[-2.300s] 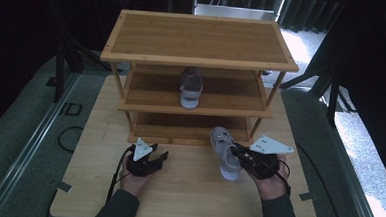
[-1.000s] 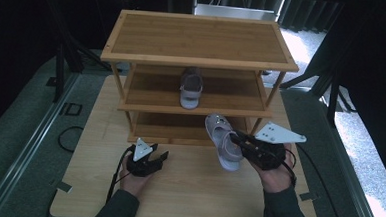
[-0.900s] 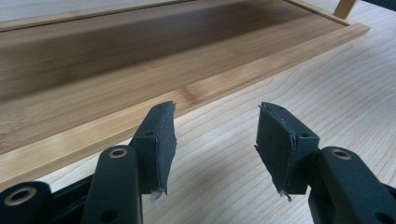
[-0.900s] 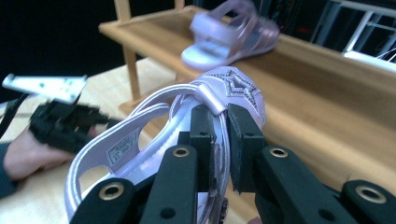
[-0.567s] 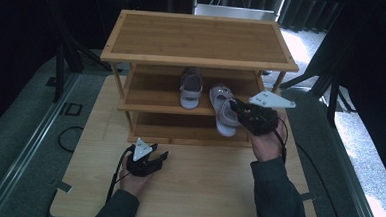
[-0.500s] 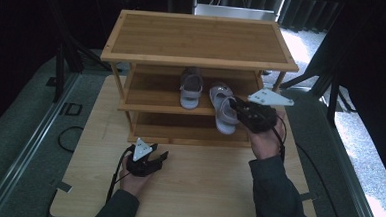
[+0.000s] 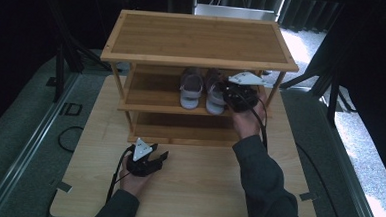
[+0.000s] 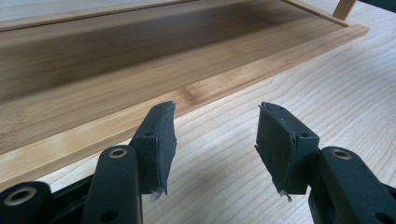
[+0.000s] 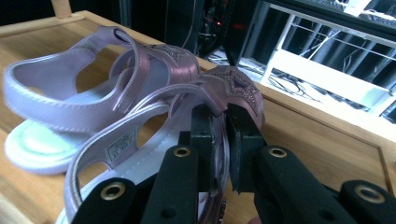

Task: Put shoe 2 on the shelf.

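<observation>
Here my right gripper (image 7: 230, 94) is clamped tight on a strap of the near sandal (image 9: 154, 140), which sits on the middle shelf (image 7: 151, 94) of the 3-tier wooden rack (image 7: 199, 39), just beside the other sandal (image 7: 190, 87). My left gripper (image 7: 153, 156) rests on the table (image 7: 202, 189) before the bottom shelf (image 8: 116, 70), jaws spread wide, holding nothing.
</observation>
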`<state>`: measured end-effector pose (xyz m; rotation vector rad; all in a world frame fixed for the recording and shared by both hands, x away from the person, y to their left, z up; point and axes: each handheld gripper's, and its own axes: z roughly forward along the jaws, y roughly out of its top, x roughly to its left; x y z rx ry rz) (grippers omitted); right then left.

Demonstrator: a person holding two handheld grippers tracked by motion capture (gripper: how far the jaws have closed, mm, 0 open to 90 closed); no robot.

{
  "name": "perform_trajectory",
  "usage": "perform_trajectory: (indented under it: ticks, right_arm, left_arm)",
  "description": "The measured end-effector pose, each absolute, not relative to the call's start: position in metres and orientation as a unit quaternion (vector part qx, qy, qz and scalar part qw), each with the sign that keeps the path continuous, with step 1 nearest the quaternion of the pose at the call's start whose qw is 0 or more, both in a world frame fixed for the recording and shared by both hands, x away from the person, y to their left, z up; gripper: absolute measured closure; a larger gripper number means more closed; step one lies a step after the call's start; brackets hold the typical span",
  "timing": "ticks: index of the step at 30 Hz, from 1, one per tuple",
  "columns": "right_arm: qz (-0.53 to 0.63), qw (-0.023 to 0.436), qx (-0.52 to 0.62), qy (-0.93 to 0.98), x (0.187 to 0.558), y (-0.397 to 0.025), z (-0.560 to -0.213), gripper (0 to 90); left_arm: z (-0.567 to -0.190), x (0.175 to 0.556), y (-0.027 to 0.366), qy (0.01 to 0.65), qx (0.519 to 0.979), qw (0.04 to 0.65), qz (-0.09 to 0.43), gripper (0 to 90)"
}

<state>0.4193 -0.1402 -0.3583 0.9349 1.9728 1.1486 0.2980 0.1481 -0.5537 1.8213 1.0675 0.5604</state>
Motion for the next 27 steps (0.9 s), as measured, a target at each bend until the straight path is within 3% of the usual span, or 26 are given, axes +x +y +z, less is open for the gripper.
perform_trajectory:
  ticks: [11,12,14,17,27]
  right_arm:
    - [0.421,0.341,0.375,0.752,0.431,-0.119,-0.361,80.8]
    - [0.424,0.334,0.376,0.753,0.432,-0.119,-0.361,77.6]
    - [0.442,0.31,0.364,0.759,0.433,-0.119,-0.361,59.8]
    - [0.464,0.309,0.369,0.744,0.429,-0.127,-0.362,49.1]
    - [0.562,0.287,0.36,0.687,0.373,-0.177,-0.357,43.2]
  left_arm:
    - [-0.554,0.298,0.148,0.434,0.739,0.462,0.227,47.6]
    - [-0.554,0.298,0.148,0.434,0.74,0.462,0.227,47.6]
    - [-0.554,0.298,0.148,0.434,0.74,0.462,0.227,47.6]
    - [-0.554,0.298,0.148,0.434,0.739,0.462,0.227,47.6]
    - [-0.554,0.298,0.148,0.433,0.74,0.461,0.23,47.6]
